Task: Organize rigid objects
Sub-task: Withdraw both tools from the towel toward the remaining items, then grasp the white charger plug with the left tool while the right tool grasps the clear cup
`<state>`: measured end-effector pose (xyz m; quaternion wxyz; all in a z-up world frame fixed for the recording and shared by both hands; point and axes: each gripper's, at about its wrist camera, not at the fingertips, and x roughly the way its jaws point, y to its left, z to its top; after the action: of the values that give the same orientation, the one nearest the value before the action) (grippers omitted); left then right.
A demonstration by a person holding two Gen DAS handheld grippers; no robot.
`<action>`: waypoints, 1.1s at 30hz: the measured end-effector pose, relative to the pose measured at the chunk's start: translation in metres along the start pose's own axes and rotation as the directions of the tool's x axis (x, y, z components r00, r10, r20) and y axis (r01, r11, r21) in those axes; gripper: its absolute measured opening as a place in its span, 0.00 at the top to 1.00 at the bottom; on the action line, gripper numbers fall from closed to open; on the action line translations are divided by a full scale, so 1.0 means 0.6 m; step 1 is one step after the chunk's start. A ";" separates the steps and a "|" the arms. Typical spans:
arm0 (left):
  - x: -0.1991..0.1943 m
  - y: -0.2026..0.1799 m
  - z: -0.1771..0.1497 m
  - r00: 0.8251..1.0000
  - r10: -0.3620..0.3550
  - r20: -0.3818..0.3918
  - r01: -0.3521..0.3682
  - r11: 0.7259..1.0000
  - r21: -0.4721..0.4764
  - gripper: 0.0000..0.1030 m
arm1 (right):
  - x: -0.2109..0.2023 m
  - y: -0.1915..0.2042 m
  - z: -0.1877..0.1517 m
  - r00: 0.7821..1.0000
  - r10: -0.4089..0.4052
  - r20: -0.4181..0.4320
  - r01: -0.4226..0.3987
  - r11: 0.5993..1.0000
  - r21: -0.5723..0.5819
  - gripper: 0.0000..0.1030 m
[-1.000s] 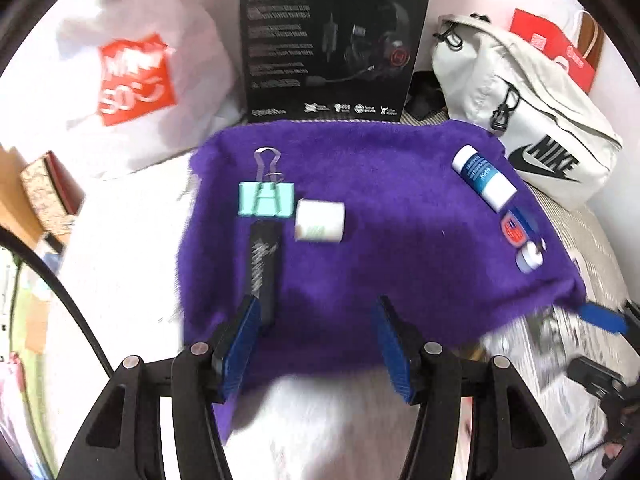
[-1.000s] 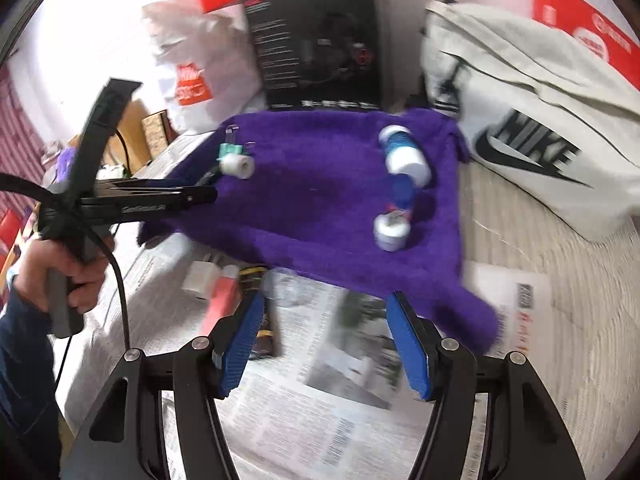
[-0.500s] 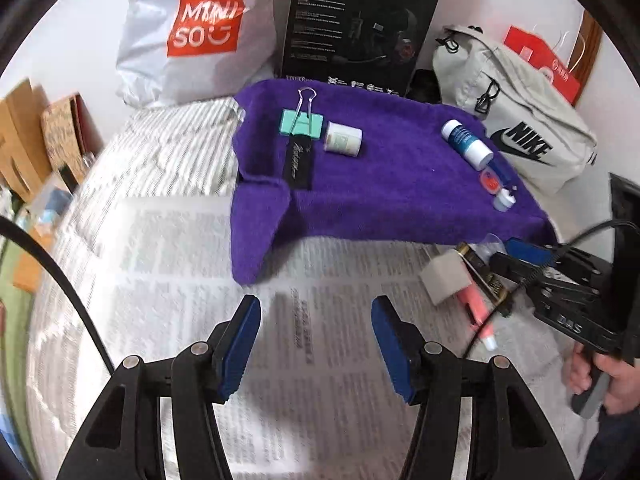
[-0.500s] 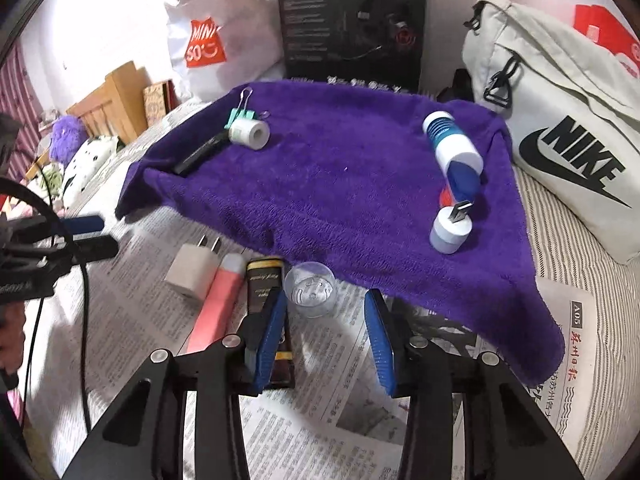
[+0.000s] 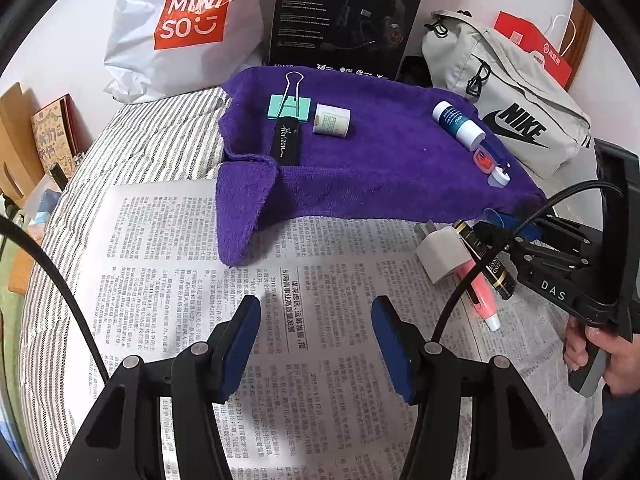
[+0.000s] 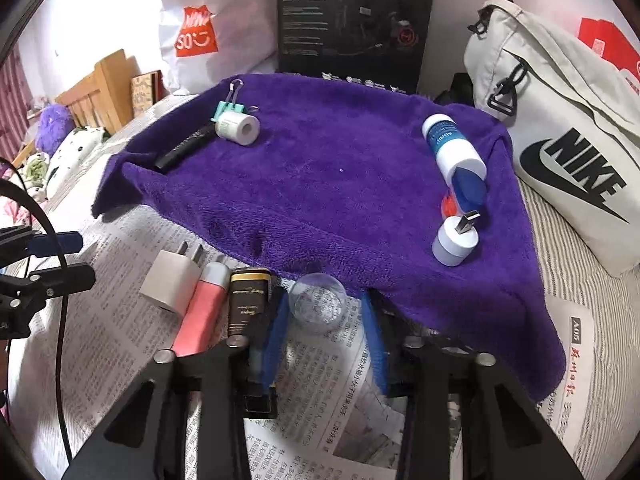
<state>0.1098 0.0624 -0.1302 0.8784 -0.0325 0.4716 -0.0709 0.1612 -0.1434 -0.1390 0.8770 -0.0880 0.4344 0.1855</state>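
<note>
My right claw (image 6: 324,338) has just been closing on the clear round cap (image 6: 318,303), dead ahead at twelve o'clock between my pads. The purple towel (image 6: 320,184) lies just beyond, also twelve; my left claw (image 5: 316,334) gapes empty, farther off.

On the towel (image 6: 320,184), I find the binder clip (image 6: 228,110), pen (image 6: 184,148) and tape roll (image 6: 238,128) at its far left corner, the bottle (image 6: 452,148) and small jar (image 6: 454,244) along its right edge. Before its near edge, on the newspaper (image 5: 160,248), lie charger (image 6: 170,282), tube (image 6: 200,312), lipstick case (image 6: 246,300) and clear cap (image 6: 318,300), left to right.
</note>
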 end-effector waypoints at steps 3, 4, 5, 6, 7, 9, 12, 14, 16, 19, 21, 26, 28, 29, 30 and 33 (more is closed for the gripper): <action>-0.002 -0.010 0.001 1.000 -0.016 0.006 0.016 1.000 0.007 0.46 | -0.007 0.000 -0.005 1.000 0.005 -0.002 -0.005 1.000 -0.003 0.74; -0.004 -0.017 0.003 1.000 -0.024 0.010 0.024 1.000 0.012 0.46 | -0.012 -0.002 -0.009 1.000 0.007 -0.005 -0.007 1.000 -0.001 0.74; -0.005 -0.021 0.004 0.999 -0.031 0.012 0.031 0.999 0.015 0.46 | -0.019 -0.004 -0.013 1.000 0.006 -0.004 -0.006 1.000 0.003 0.74; -0.005 -0.028 0.006 0.999 -0.039 0.013 0.038 0.999 0.019 0.46 | -0.027 -0.008 -0.019 1.000 0.001 -0.002 -0.001 1.000 0.007 0.74; -0.005 -0.035 0.009 0.999 -0.046 0.014 0.046 0.999 0.022 0.46 | -0.035 -0.012 -0.024 1.000 -0.005 -0.003 0.005 1.000 0.011 0.74; -0.004 -0.051 0.015 0.998 -0.063 0.018 0.063 0.998 0.031 0.46 | -0.056 -0.026 -0.039 1.000 -0.024 0.002 0.024 0.999 0.029 0.74; 0.000 -0.074 0.027 0.996 -0.081 0.021 0.080 0.996 0.030 0.46 | -0.083 -0.052 -0.066 0.998 -0.058 0.009 0.057 0.996 0.071 0.74; 0.005 -0.087 0.035 0.996 -0.088 0.023 0.088 0.996 0.024 0.46 | -0.095 -0.068 -0.085 0.996 -0.086 0.012 0.084 0.992 0.090 0.74; 0.014 -0.098 0.044 0.995 -0.097 0.019 0.097 0.995 0.011 0.46 | -0.098 -0.079 -0.099 0.995 -0.097 0.009 0.096 0.990 0.102 0.74; 0.035 -0.113 0.051 0.996 -0.087 -0.008 0.087 0.996 0.007 0.46 | -0.098 -0.097 -0.121 0.994 -0.110 0.008 0.108 0.984 0.143 0.74; 0.052 -0.125 0.052 0.997 -0.071 -0.030 0.072 0.997 0.020 0.46 | -0.097 -0.106 -0.130 0.995 -0.100 0.020 0.095 0.981 0.168 0.74; 0.067 -0.128 0.052 0.999 -0.005 -0.042 0.007 0.999 0.037 0.42 | -0.098 -0.110 -0.134 0.996 -0.091 0.025 0.085 0.980 0.181 0.74; 0.063 -0.121 0.048 0.998 0.058 -0.037 -0.057 0.997 0.049 0.42 | -0.098 -0.111 -0.133 0.996 -0.086 0.025 0.080 0.980 0.185 0.74; 0.062 -0.118 0.044 0.994 0.098 -0.038 -0.096 0.993 0.069 0.42 | -0.098 -0.111 -0.133 0.996 -0.085 0.025 0.079 0.979 0.186 0.74; 0.063 -0.119 0.041 0.991 0.126 -0.041 -0.122 0.989 0.087 0.42 | -0.098 -0.111 -0.133 0.996 -0.085 0.025 0.079 0.979 0.186 0.74; 0.070 -0.118 0.041 0.990 0.137 -0.035 -0.132 0.984 0.120 0.43 | -0.097 -0.109 -0.132 0.995 -0.094 0.021 0.089 0.980 0.179 0.74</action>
<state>0.1464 -0.0146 -0.1422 0.8712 0.0526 0.4864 -0.0398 0.0977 -0.2427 -0.1413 0.8952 -0.0267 0.4319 0.1068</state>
